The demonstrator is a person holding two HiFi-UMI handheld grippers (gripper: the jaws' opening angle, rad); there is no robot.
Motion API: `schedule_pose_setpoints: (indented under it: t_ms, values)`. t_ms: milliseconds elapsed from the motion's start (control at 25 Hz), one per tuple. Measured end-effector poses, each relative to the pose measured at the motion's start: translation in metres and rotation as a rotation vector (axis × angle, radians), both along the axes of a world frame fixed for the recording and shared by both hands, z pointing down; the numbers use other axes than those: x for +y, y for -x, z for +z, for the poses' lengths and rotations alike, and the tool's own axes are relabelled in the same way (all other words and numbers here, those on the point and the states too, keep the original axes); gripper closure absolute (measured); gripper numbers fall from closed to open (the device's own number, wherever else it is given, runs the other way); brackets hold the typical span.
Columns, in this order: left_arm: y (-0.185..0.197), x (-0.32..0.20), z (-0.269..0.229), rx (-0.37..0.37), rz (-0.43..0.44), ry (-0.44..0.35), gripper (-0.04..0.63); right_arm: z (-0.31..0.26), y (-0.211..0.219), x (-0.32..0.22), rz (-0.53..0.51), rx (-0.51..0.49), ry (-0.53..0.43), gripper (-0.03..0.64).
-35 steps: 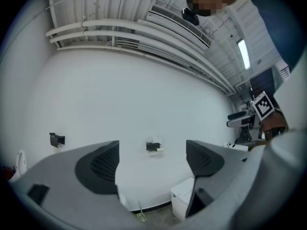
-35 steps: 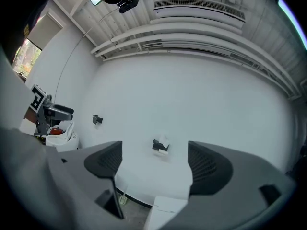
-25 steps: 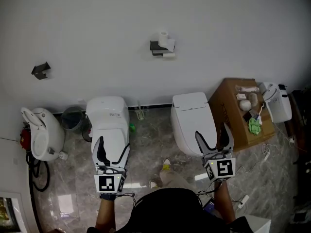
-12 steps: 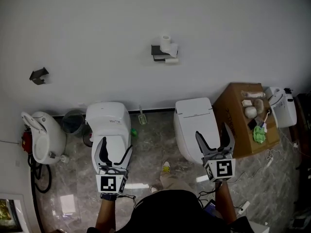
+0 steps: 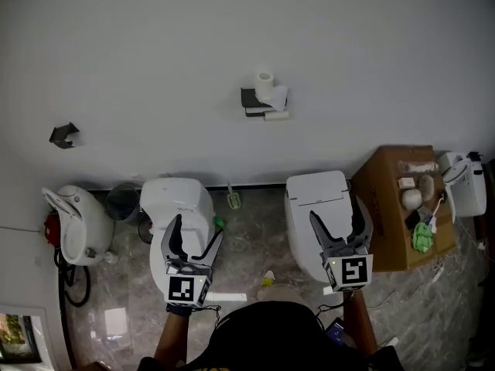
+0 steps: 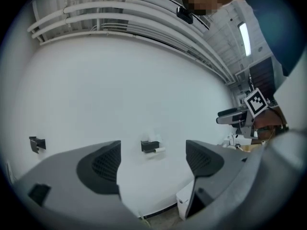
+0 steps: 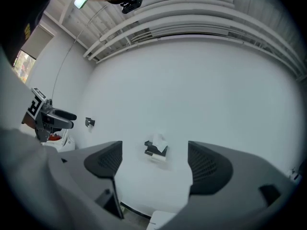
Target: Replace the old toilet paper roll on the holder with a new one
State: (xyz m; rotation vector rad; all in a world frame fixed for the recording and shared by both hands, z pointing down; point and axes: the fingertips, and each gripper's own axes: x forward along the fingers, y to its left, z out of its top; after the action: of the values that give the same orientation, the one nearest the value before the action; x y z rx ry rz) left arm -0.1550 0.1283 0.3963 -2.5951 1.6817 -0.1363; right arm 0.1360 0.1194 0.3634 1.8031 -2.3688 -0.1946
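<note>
A black toilet paper holder is fixed on the white wall, with a white roll standing on top of it and a thin, nearly spent roll hanging under it. The same holder shows small and far between the jaws in the left gripper view, and the holder does so in the right gripper view too. My left gripper is open and empty over the left toilet. My right gripper is open and empty over the right toilet. Both are well short of the wall.
Two white toilets stand against the wall. A cardboard box holding rolls and small items sits at the right, next to a white appliance. Another black bracket is on the wall at left, above a white unit.
The view has crept toward the wall; holder and toilets have slid lower in the picture. My left gripper has moved up and right a little. Both grippers stay open.
</note>
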Motion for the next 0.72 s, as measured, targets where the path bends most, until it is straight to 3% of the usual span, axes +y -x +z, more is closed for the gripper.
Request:
schedule_pose_setpoints:
  t_ms: [80,240,400,720]
  values:
    - [-0.014,-0.017,-0.01,0.019,0.003,-0.038,0.169,0.0,-0.008,-0.016,-0.009,-0.026,-0.011,0.198]
    - [-0.032,-0.042,-0.013,-0.008,-0.009,-0.011,0.169,0.014,-0.025,-0.043,-0.03,-0.052,0.017,0.199]
    - [-0.051,-0.057,-0.02,0.027,-0.027,-0.062,0.169,0.029,-0.012,-0.061,-0.1,-0.091,0.055,0.202]
    - [-0.052,-0.079,-0.005,0.007,-0.055,-0.006,0.169,0.053,0.012,-0.082,-0.182,-0.073,0.142,0.204]
